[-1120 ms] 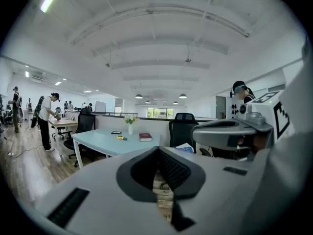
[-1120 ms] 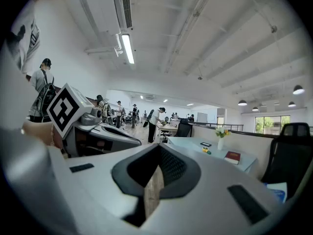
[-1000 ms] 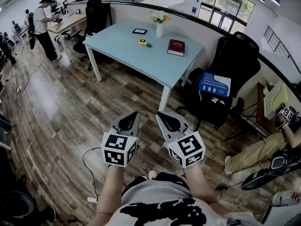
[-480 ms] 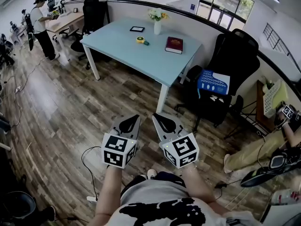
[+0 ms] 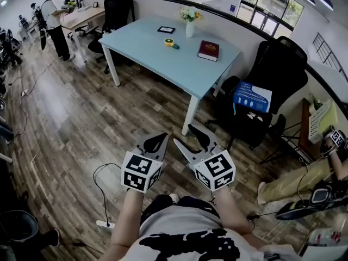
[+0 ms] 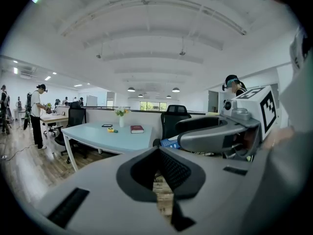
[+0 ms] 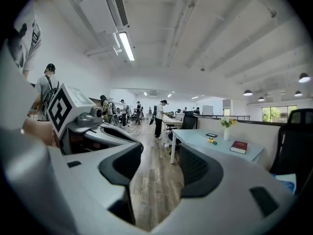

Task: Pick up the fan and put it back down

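A small yellow and green object [image 5: 170, 43], possibly the fan, lies on the light blue table [image 5: 157, 58], far ahead of both grippers. It also shows tiny in the left gripper view [image 6: 112, 129] and the right gripper view [image 7: 211, 140]. My left gripper [image 5: 158, 140] is held above the wooden floor, jaws shut and empty [image 6: 164, 192]. Beside it, my right gripper [image 5: 183, 135] is opening its jaws; only floor shows between them [image 7: 155, 175].
On the table stand a flower vase [image 5: 190, 25], a red book [image 5: 209, 50] and a dark tablet [image 5: 166, 30]. A black chair [image 5: 272, 75] holding a blue item is to the right. A person [image 5: 54, 18] stands far left. A cable and power strip [image 5: 103, 223] lie on the floor.
The right gripper's jaws have spread apart from shut. Both grippers have sunk slightly. The left gripper stays shut.
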`<state>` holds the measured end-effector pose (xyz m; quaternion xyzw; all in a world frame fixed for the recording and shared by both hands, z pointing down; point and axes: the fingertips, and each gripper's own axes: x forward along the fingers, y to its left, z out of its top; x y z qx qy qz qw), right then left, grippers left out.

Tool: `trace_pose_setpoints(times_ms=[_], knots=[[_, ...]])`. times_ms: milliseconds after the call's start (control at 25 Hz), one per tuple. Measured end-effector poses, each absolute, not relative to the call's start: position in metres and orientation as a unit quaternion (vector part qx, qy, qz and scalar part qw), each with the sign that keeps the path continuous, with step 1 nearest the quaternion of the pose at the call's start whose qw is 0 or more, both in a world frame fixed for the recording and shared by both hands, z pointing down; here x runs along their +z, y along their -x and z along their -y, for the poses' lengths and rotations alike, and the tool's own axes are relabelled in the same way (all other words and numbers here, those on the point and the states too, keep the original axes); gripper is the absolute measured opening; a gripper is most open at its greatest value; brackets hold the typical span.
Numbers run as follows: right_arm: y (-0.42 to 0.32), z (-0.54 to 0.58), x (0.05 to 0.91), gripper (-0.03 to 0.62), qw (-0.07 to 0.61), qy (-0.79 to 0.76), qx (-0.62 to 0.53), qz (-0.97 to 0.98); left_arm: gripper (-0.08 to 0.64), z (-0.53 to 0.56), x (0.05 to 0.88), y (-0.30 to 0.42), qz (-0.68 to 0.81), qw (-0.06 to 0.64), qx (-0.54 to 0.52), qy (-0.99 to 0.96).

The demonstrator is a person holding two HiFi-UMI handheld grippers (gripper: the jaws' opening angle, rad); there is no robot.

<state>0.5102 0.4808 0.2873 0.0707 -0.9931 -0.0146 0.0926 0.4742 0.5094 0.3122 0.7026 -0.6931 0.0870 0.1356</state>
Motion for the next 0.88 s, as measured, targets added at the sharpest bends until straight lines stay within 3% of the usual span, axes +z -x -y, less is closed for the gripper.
trace_pose_setpoints(times_ms=[600,880], knots=[[-0.497,-0.448,0.309,0.302,0.091,-0.071,0.016,0.993,0.011,-0.493,0.333,-0.439,0.723,0.156,0.094,-0.667],[-0.449,-0.408,0.323,0.327,0.1,-0.082,0.029,0.991,0.011,-0.45,0.348,-0.391,0.712,0.17,0.095,-0.675]])
